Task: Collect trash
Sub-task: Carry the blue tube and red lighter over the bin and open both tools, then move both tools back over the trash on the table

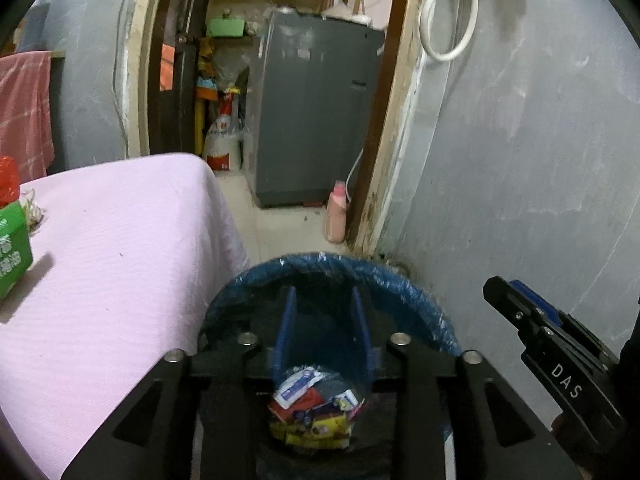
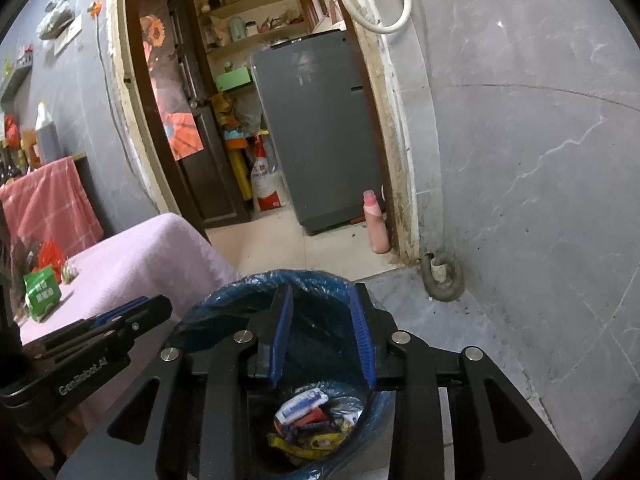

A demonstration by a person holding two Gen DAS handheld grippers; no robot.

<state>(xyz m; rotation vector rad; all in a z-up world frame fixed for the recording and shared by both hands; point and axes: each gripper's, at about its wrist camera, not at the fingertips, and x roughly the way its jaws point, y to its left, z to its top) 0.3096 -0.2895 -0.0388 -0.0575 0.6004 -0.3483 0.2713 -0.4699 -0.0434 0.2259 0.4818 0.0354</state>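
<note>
Left gripper (image 1: 324,326) over bin (image 1: 420,292), jaws apart, nothing held. Right gripper (image 2: 322,332) alongside, also over bin, jaws spread, empty. Wrappers (image 2: 312,420) piled at bin bottom. Green box (image 2: 40,292) on pink-covered table (image 2: 152,256).

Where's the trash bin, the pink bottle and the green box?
Bin (image 2: 224,292): right wrist view, blue liner at the rim.
Pink bottle (image 2: 378,228): right wrist view, its body.
Green box (image 1: 12,248): left wrist view, its front face.
</note>
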